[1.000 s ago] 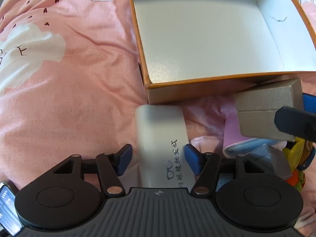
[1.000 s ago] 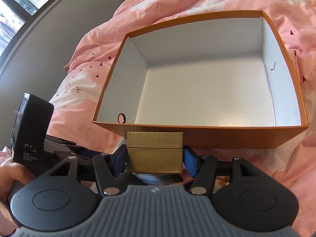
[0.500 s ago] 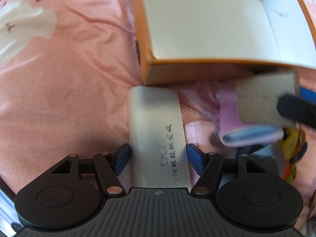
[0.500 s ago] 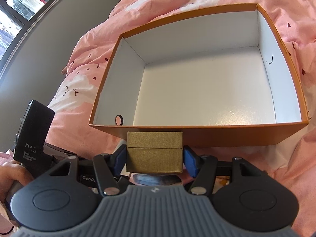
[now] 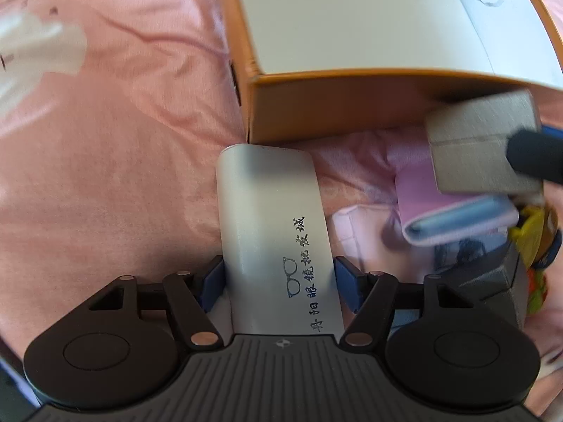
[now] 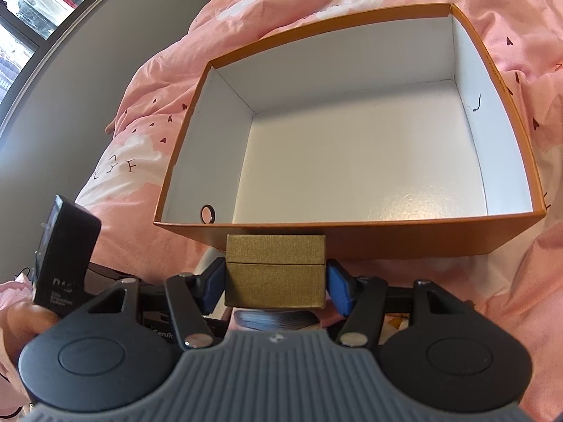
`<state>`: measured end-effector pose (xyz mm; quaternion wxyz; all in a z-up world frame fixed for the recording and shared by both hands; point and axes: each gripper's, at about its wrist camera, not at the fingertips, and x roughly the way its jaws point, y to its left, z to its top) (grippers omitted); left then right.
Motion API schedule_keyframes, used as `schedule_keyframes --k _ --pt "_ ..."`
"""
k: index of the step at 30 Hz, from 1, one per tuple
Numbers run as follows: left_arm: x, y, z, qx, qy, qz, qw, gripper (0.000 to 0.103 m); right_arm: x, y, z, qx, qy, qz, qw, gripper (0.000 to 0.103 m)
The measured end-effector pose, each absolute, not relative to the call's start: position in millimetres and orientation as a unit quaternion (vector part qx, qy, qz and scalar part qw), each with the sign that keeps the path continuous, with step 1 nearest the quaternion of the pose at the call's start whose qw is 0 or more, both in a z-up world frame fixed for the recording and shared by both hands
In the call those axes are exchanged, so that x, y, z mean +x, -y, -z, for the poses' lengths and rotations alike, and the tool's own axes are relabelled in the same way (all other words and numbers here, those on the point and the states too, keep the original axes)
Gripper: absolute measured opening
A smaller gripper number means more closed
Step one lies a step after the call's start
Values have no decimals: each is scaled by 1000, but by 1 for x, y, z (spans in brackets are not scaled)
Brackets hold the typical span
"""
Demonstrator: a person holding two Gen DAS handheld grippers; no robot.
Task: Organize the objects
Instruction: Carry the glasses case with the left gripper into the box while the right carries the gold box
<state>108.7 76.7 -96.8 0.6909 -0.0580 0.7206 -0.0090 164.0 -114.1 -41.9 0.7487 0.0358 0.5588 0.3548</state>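
A left gripper [image 5: 279,283] with blue pads holds a long white glasses case [image 5: 271,225] printed with dark characters, clamped on both sides. The case lies on a pink bedsheet [image 5: 116,161], its far end touching the corner of an open orange cardboard box [image 5: 337,109] with a white interior. To the right, a gold textured box [image 5: 482,147] is held above a pink folded pouch [image 5: 454,211] and a blurred pile of colourful items [image 5: 535,253].

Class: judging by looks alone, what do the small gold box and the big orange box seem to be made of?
Small gold box: probably rigid card wrapped in textured gold paper or cloth; a fine woven grain shows.
Big orange box: cardboard, matte orange outside, white pebbled lining, with thin straight walls and sharp folded corners.
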Motion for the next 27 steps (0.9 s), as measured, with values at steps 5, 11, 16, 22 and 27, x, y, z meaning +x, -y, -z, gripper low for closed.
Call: schedule_keyframes --k 5,11,16,22,27 --pt "104 -70 79 -50 -701 14 711 75 163 116 40 36 -556 -355 751 62" --pt "101 -71 52 -72 -679 19 730 75 162 119 30 38 -546 -363 754 62" --pt "96 -75 40 -92 -667 31 739 75 159 121 18 45 -537 -375 754 62" --pt "85 -83 14 -100 -648 49 753 75 154 124 -6 57 -517 -400 755 62" --pt "80 -82 -12 -98 -628 64 769 75 155 125 -24 60 -497 -409 763 62"
